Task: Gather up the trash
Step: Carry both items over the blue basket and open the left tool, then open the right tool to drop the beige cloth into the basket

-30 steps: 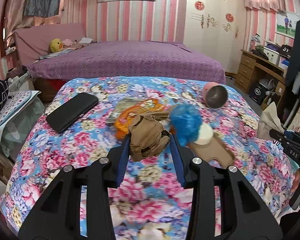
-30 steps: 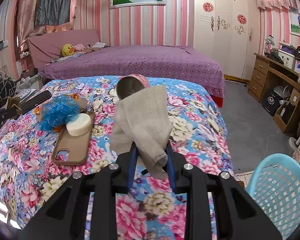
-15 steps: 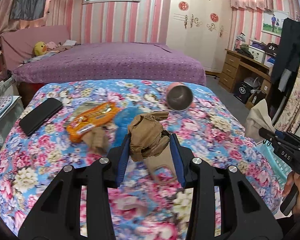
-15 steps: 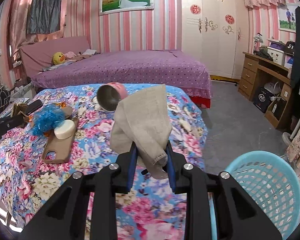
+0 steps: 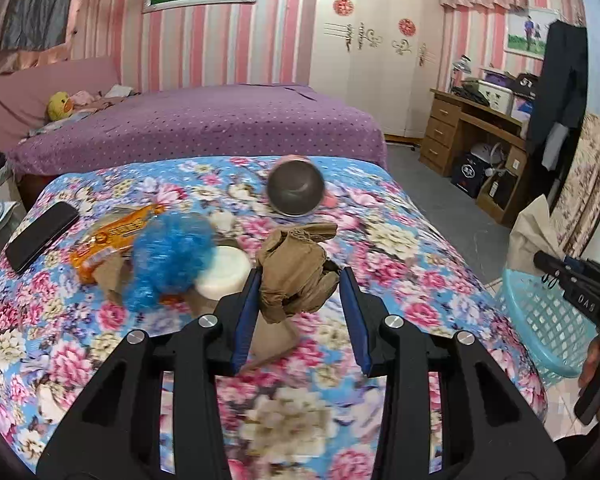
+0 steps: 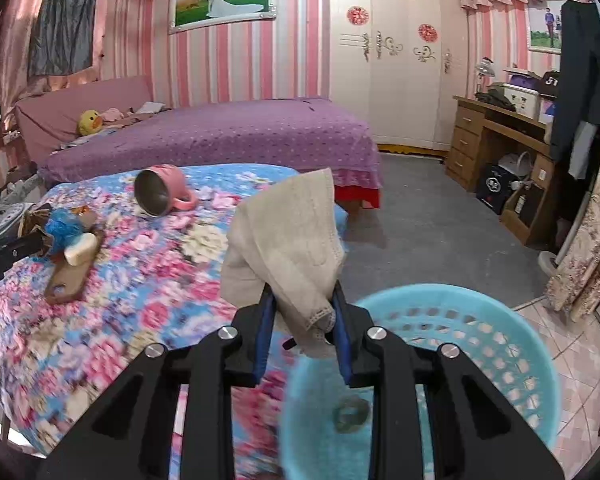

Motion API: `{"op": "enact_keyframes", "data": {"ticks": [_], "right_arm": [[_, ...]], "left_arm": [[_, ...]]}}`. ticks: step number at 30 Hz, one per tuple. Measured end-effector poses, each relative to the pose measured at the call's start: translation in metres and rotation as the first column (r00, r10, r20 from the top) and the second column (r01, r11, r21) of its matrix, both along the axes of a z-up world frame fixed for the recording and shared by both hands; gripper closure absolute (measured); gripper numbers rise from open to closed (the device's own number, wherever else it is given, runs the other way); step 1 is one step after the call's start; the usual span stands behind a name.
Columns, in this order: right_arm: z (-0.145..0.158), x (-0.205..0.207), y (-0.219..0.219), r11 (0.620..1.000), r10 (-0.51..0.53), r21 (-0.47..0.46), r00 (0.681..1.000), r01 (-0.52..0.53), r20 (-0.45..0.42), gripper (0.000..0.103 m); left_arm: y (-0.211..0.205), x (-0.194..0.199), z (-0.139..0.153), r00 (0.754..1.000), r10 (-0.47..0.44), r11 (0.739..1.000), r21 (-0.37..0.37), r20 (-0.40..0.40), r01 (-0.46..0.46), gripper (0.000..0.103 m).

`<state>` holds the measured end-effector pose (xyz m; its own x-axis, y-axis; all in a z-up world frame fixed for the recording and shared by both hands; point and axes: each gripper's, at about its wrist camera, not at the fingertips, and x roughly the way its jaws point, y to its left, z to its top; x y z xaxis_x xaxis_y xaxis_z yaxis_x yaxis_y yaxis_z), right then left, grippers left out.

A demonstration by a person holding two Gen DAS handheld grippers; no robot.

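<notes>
Trash: right gripper (image 6: 302, 326) is clamping a grey cloth (image 6: 288, 240), left gripper (image 5: 298, 294) pinching brown wad (image 5: 294, 270); should be centring over the basket (image 6: 512, 320) at lower right before releasing.

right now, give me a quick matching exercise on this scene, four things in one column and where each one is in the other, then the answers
Things:
1. brown crumpled paper
2. beige cloth
3. pink mug
4. light blue basket

Places:
A. lying on its side on the floral cover
B. on the floor beside the bed
C. clamped in the left gripper
D. clamped in the right gripper

Pairs: 1-C, 2-D, 3-A, 4-B
</notes>
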<state>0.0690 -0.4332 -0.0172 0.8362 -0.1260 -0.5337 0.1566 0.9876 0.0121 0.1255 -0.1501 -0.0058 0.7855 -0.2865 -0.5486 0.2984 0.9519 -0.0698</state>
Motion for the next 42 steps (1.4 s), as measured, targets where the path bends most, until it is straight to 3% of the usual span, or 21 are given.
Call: {"op": "enact_keyframes", "data": {"ticks": [4, 9, 17, 25, 30, 32, 34, 39, 42], "right_arm": [[0.001, -0.016, -0.030, 0.999, -0.036, -0.008, 0.999, 0.036, 0.001, 0.076], [-0.005, -0.036, -0.078, 0.993, -0.115, 0.004, 0.993, 0.115, -0.020, 0.076], [-0.022, -0.060, -0.129, 0.977, -0.212, 0.004, 0.976, 0.212, -0.044, 0.076], [-0.024, -0.085, -0.158, 0.963, -0.263, 0.051, 0.964, 0.264, -0.031, 0.076], [-0.028, -0.085, -0.162, 0.964, -0.258, 0.053, 0.965, 0.260, -0.036, 0.076], [-0.028, -0.085, -0.162, 0.964, -0.257, 0.059, 0.966, 0.259, -0.032, 0.076], [-0.030, -0.085, -0.163, 0.964, -0.256, 0.066, 0.966, 0.257, -0.030, 0.076], [-0.031, -0.084, -0.161, 0.964, -0.253, 0.074, 0.967, 0.255, -0.028, 0.076], [-0.031, -0.084, -0.160, 0.963, -0.257, 0.076, 0.966, 0.258, -0.020, 0.075]], "left_arm": [[-0.027, -0.009, -0.002, 0.999, -0.034, 0.999, 0.011, 0.010, 0.034, 0.064], [-0.059, -0.011, -0.001, 0.997, -0.072, 0.996, -0.050, -0.008, 0.071, 0.064], [-0.142, -0.027, -0.005, 0.982, -0.189, 0.980, -0.062, -0.023, 0.187, 0.064], [-0.224, -0.055, -0.021, 0.948, -0.317, 0.948, -0.021, -0.029, 0.316, 0.064], [-0.257, -0.060, -0.029, 0.936, -0.350, 0.936, 0.017, -0.039, 0.351, 0.063], [-0.264, -0.059, -0.031, 0.938, -0.344, 0.938, 0.035, -0.046, 0.345, 0.055], [-0.266, -0.056, -0.030, 0.937, -0.343, 0.938, 0.021, -0.062, 0.345, 0.033], [-0.250, -0.055, -0.019, 0.954, -0.300, 0.952, 0.057, 0.001, 0.300, 0.015], [-0.230, -0.048, -0.013, 0.966, -0.257, 0.966, 0.047, 0.022, 0.256, 0.011]]}}
